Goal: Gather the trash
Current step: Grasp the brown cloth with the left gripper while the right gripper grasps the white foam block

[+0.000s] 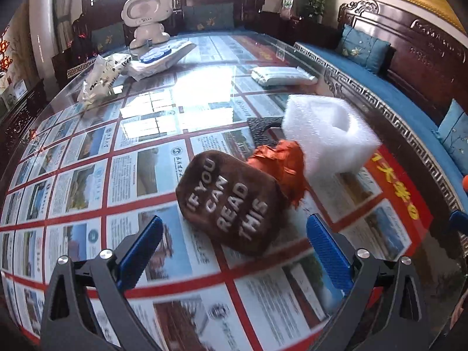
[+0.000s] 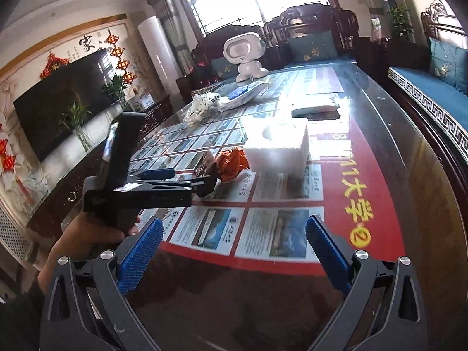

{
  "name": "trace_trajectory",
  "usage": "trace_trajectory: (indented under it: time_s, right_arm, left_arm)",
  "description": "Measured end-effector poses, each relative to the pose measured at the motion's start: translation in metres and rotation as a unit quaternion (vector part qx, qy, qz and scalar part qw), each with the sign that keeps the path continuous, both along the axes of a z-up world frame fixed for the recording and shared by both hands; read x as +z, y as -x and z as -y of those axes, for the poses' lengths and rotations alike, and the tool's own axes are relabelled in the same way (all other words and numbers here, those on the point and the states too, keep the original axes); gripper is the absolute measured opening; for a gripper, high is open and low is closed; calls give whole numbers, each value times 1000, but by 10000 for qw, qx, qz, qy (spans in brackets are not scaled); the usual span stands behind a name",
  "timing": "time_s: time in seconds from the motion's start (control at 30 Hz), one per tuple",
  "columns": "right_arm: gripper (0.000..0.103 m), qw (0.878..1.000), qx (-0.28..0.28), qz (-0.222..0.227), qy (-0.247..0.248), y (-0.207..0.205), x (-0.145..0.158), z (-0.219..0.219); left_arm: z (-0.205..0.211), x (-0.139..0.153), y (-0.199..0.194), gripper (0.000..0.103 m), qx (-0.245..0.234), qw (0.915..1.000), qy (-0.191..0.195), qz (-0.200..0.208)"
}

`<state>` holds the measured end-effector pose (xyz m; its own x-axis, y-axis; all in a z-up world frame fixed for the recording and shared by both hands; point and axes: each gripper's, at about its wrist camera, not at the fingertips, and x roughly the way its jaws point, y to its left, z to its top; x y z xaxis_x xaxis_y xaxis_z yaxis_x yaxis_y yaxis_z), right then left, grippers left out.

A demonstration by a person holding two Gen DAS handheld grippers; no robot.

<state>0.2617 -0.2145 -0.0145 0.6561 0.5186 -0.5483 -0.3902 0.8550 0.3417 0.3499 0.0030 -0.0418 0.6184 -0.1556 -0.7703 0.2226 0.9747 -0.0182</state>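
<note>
Glossy glass tabletop [image 1: 87, 158] over printed paper, fuzzy brown cloth patch [image 1: 231, 201], white foam block [image 1: 327, 134], crinkled orange wrapper [image 1: 280, 161].

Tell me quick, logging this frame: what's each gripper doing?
Left gripper: open, holding nothing, jaws either side of the brown pouch.
Right gripper: open, empty, above the table.

1. My left gripper [image 1: 234, 251] stands spread; the brown pad [image 1: 234, 201] lies just past its tips, mid-frame.
2. Orange wrapper [image 1: 280, 166] and white foam block [image 1: 330, 134] crowd the pad's right.
3. Bare glass table [image 1: 87, 181] at left is free.
4. My right gripper [image 2: 234, 251] has bare tabletop ahead.
</note>
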Motion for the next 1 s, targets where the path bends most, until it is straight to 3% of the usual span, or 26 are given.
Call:
trace_trajectory:
  time_s: [0.03,0.13,0.17,0.23,0.3,0.4,0.5,0.83,1.0]
  right_arm:
    - [95,10000,6,20,20,-4,1,-2]
    - [94,10000,32,43,54,-15,4,-5]
    - [94,10000,32,43,84,-21,4,-6]
    - [95,9999,28,74,131,-26,5,-8]
    - [95,9998,-7,79,208,-31,4,-9]
    - [95,9997,-100,5,211,-43,1,-6]
    - [95,9996,-202,-94,193,-52,-2,-3]
    - [94,9971,-637,-183,385,-88,-5,5]
    - [85,9955,-784,-278,445,-125,1,6]
  left_arm:
    - [1,-2,-3,92,-26,10000,-32,-22]
    - [3,-9,-12,74,-102,9998,-139,-106]
    - [3,-11,-12,61,-110,9998,-112,-130]
    - [0,-12,-10,57,-133,9999,0,-75]
    - [-2,-11,-8,42,-183,9998,89,-75]
    - [-8,-6,-4,28,-264,9991,332,-94]
    - [-12,-1,2,24,-270,9988,411,-34]
    - [-22,11,11,24,-285,9970,721,91]
    - [-19,13,12,24,-343,9965,743,143]
